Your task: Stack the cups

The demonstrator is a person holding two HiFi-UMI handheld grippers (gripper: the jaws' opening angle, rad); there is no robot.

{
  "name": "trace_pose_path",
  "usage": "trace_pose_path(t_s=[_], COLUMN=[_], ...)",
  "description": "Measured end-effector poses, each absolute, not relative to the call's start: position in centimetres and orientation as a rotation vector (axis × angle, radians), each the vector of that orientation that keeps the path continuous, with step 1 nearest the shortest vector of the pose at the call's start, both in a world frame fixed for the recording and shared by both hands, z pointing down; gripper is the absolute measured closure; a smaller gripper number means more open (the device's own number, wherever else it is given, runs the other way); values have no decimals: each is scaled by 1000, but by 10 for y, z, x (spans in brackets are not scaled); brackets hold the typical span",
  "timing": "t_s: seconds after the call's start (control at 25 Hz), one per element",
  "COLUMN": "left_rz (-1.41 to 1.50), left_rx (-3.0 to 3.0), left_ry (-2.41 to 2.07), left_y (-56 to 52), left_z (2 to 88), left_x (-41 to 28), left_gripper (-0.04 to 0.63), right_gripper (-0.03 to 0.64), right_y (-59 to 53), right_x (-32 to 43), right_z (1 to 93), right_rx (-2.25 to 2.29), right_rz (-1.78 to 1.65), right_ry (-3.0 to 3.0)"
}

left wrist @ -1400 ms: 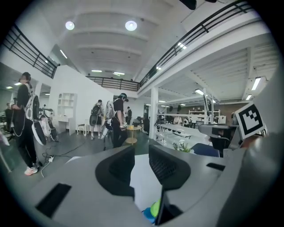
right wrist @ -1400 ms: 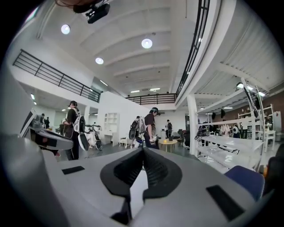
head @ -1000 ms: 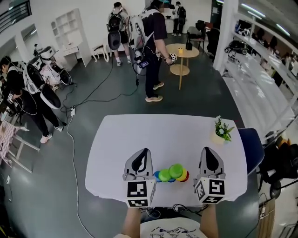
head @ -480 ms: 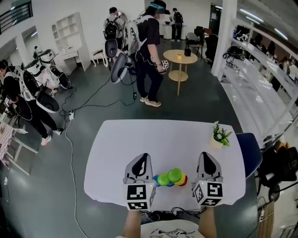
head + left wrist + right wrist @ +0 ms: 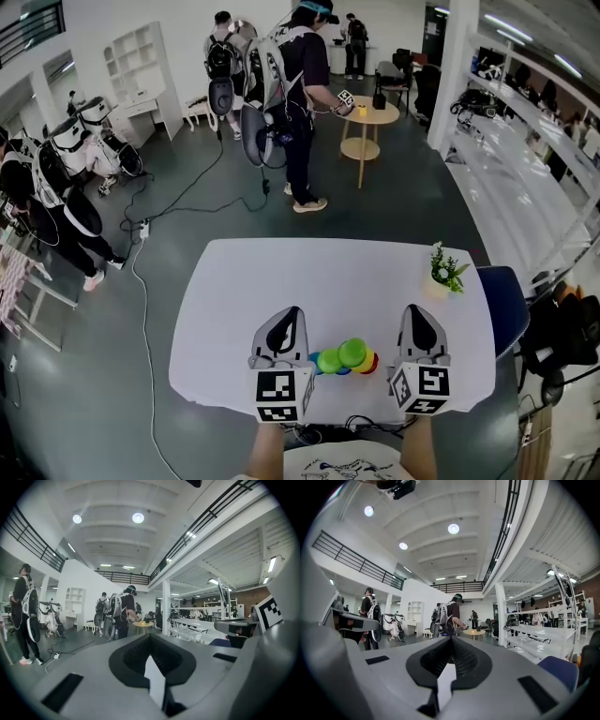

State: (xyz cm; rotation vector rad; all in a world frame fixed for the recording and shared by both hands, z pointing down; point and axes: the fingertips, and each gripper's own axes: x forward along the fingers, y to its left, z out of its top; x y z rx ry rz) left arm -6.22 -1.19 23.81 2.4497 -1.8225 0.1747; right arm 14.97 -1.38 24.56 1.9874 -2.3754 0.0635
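Observation:
A cluster of coloured cups (image 5: 344, 357), green, yellow, red and blue, lies on the white table (image 5: 328, 281) near its front edge. My left gripper (image 5: 287, 317) is held upright just left of the cups, jaws shut and empty. My right gripper (image 5: 419, 314) stands upright to the right of them, also shut with nothing between its jaws. Both gripper views look level across the room, so the cups are hidden there; the left gripper (image 5: 151, 639) and right gripper (image 5: 451, 641) show jaws pressed together.
A small potted plant (image 5: 443, 269) stands at the table's right back corner. A blue chair (image 5: 504, 300) sits beside the table's right edge. People with equipment stand beyond the table, one (image 5: 300, 103) near a round yellow table (image 5: 367, 117). Cables lie on the floor at left.
Both grippers and the cups keep their places. The person by the round table has stepped and turned; the view shifted slightly.

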Motion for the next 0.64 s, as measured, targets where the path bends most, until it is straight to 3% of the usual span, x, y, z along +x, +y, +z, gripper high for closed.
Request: trace_pose_path(t_s=[0.64], left_rz=[189], left_rx=[2449], left_ry=[-1818], left_y=[-25], left_z=[243], left_x=[-56], left_gripper=[581], right_gripper=[601], right_y=[-27], right_x=[152], right_z=[250], right_rx=[1976], right_rz=[68], right_ry=[-2374])
